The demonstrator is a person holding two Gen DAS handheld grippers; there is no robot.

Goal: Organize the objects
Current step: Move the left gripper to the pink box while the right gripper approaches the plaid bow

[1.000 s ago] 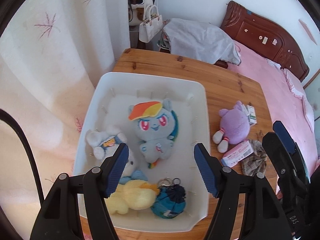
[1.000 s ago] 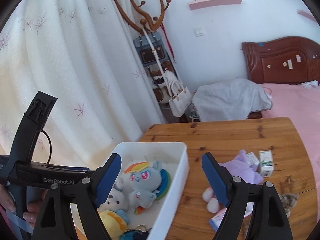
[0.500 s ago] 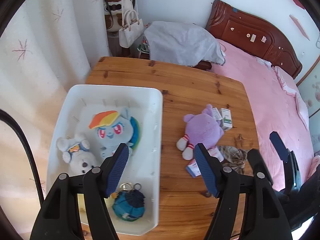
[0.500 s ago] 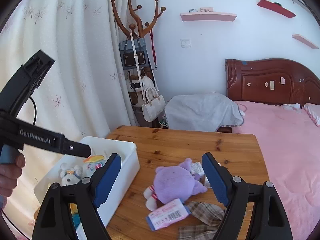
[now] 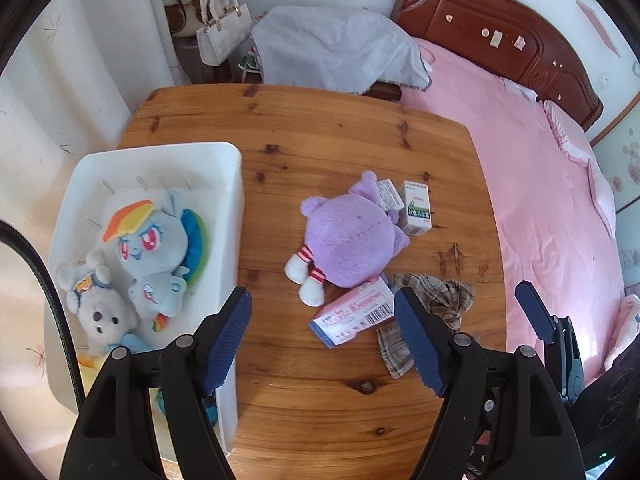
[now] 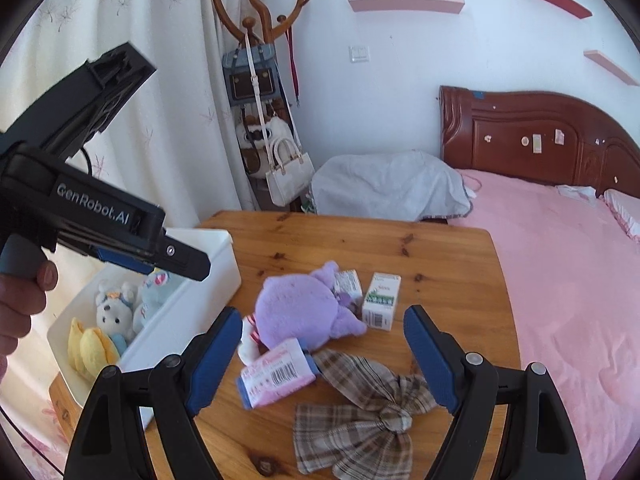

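- The white bin stands at the table's left edge and already holds the rainbow-maned pony plush, the grey-white bear plush and a yellow plush; a dark blue item lies nearer the camera, mostly hidden behind the left gripper.
- So the sorting looks partly done: several soft toys are in, the rest is not.
- Left on the wood, near the table's right edge: the purple plush lying face down, a pink barcode box touching its lower side, a green-and-white carton and a smaller box by its head, and a plaid bow nearest the front edge.
- The left gripper hovers above the pink box with fingers spread wide, holding nothing.
- The right gripper likewise hangs open and empty, over the pink box and the bow.
- My guess is that the purple plush goes into the bin next; where the boxes and bow belong cannot be told.
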